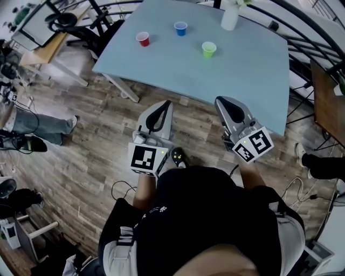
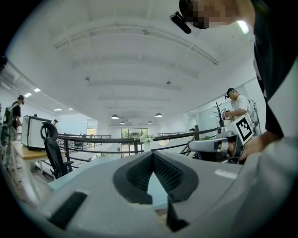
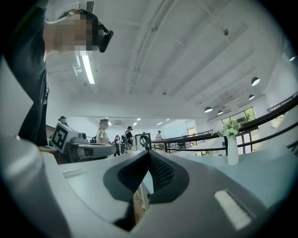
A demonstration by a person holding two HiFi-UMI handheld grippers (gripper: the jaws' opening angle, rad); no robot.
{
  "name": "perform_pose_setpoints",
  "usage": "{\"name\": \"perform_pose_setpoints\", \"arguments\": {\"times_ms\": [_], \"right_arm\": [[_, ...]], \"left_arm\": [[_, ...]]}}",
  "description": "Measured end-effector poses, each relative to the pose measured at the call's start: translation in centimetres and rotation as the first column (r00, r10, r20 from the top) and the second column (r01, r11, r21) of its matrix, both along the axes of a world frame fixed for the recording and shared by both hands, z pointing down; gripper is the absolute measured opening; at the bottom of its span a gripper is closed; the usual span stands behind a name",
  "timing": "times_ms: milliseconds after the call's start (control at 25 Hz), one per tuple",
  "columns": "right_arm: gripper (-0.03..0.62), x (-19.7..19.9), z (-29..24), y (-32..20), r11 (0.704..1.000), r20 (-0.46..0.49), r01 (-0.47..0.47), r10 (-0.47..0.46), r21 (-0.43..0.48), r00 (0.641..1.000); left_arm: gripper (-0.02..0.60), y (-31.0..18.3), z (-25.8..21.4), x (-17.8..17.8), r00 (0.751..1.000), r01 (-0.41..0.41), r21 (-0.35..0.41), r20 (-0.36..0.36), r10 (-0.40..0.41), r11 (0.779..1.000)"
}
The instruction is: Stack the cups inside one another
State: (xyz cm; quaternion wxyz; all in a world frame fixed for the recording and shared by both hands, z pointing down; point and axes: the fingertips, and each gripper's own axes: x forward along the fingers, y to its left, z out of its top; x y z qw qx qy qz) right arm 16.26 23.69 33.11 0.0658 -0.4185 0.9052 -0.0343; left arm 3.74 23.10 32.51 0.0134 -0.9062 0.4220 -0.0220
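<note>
Three small cups stand apart on the light blue table (image 1: 242, 81) in the head view: a red cup (image 1: 143, 39) at the left, a blue cup (image 1: 180, 28) behind the middle, a green cup (image 1: 208, 49) to the right. My left gripper (image 1: 166, 103) and right gripper (image 1: 220, 99) are held level over the wooden floor, short of the table's near edge. Both are shut with nothing between their jaws. In the left gripper view the left gripper (image 2: 152, 154) has its tips together, and the right gripper (image 3: 148, 151) looks the same in the right gripper view. No cup shows in either gripper view.
A white vase (image 1: 230, 16) with flowers stands at the table's far edge; the same vase (image 3: 231, 149) appears in the right gripper view. A black office chair (image 1: 70, 24) and a wooden desk (image 1: 51, 48) are at the left. Someone's legs (image 1: 38, 124) lie on the floor at the left. Black railings run behind the table.
</note>
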Motion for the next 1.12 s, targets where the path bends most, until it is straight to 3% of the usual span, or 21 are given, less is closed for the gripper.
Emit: {"name": "perform_pose_setpoints", "arguments": {"times_ms": [680, 1120], "right_arm": [[0.004, -4.4, 0.2, -4.3, 0.997, -0.031, -0.081, 0.081, 0.0, 0.996], [0.005, -4.7, 1.1, -6.4, 0.992, -0.046, -0.123, 0.121, -0.032, 0.992]], "left_arm": [[-0.008, -4.4, 0.5, -6.0, 0.999, -0.035, -0.004, -0.001, 0.035, 0.999], [-0.006, -6.9, 1.1, -6.7, 0.997, -0.073, -0.02, -0.008, 0.073, 0.997]]}}
